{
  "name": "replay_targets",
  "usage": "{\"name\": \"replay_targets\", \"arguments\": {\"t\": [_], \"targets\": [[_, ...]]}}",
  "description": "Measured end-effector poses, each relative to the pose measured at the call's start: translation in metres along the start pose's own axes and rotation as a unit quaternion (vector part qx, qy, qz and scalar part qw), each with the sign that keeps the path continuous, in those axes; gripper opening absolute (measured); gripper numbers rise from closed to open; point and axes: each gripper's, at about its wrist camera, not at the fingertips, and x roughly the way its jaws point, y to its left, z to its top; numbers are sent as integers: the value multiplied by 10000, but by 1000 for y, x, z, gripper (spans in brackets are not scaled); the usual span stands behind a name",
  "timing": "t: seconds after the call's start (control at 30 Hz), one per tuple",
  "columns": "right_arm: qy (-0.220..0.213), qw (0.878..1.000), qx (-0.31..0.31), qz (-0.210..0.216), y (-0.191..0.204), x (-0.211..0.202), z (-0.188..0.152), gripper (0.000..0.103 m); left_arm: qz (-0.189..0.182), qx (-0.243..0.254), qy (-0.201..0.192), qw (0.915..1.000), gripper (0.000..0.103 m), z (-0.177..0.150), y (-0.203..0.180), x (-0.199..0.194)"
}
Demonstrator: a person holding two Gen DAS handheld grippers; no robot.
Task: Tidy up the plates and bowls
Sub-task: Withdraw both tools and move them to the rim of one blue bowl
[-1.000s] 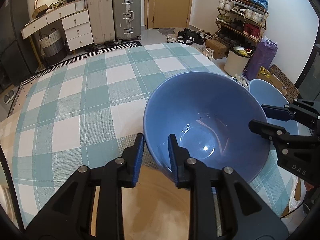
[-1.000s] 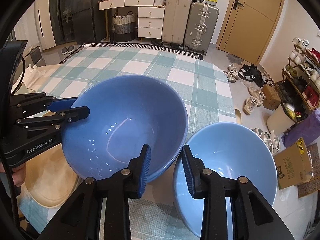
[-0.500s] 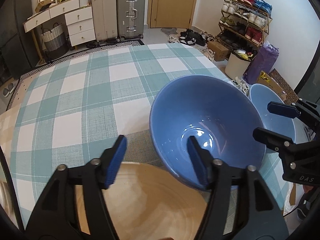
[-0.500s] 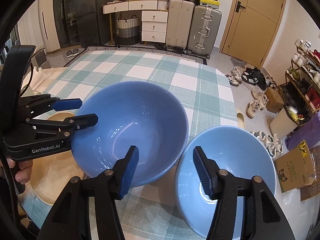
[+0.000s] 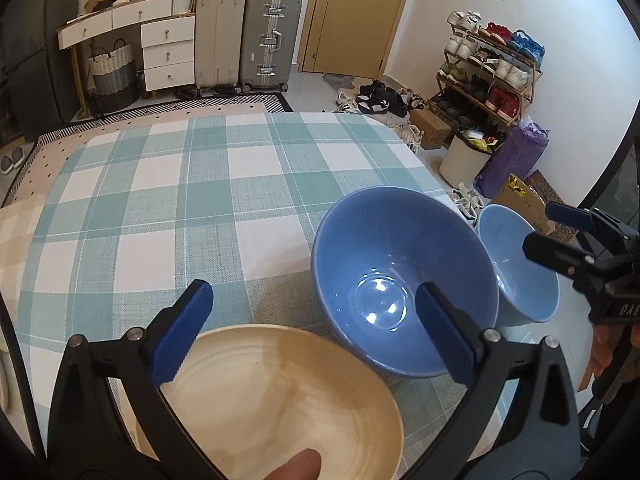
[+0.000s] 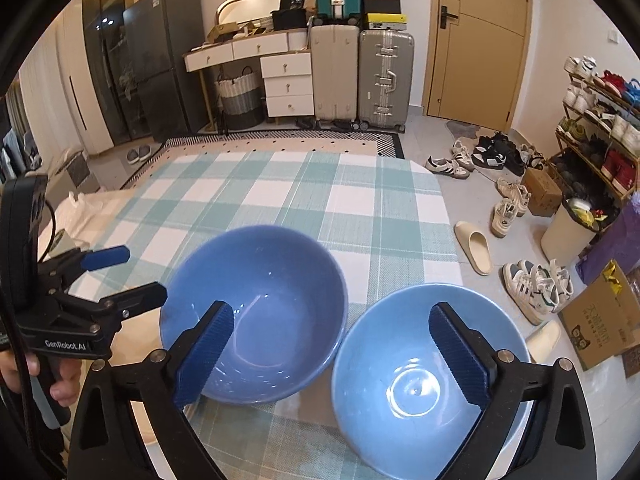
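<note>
Releasing both bowls – jaws wide, nothing gripped

Left gripper [image 5: 316,326] has just been opening: jaws spread, nothing between the pads, one finger over the cream plate [image 5: 280,400], the other in front of the dark blue bowl [image 5: 404,276], no pad pressing on its rim; right gripper [image 6: 332,354] likewise just opened, straddling the gap between the dark blue bowl and the light blue bowl [image 6: 424,384], clamped on neither. Dark bowl sits upright on the checked tablecloth [image 5: 200,200], touching or just beside the light bowl, plate at its near-left edge. Reads as a two-handed set-down: each gripper took one side of the rim, so both let go together. Bowls side by side, not nested; likely next is stacking one into the other, and the light bowl near the table's right edge needs care
</note>
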Motion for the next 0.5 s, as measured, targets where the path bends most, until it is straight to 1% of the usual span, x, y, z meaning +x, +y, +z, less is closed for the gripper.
{"name": "replay_targets", "arguments": {"t": [0.2, 0.4, 0.5], "targets": [[-122, 9998, 154, -38, -15, -19, 6, 101, -170, -15, -16, 9999, 101, 0, -7, -11], [-240, 9994, 239, -107, -29, -40, 6, 101, -384, -13, 74, 9992, 100, -3, -29, -19], [-285, 9991, 280, -163, -38, -51, 4, 101, -469, 75, 125, 9988, 100, -5, -44, -21]]}}
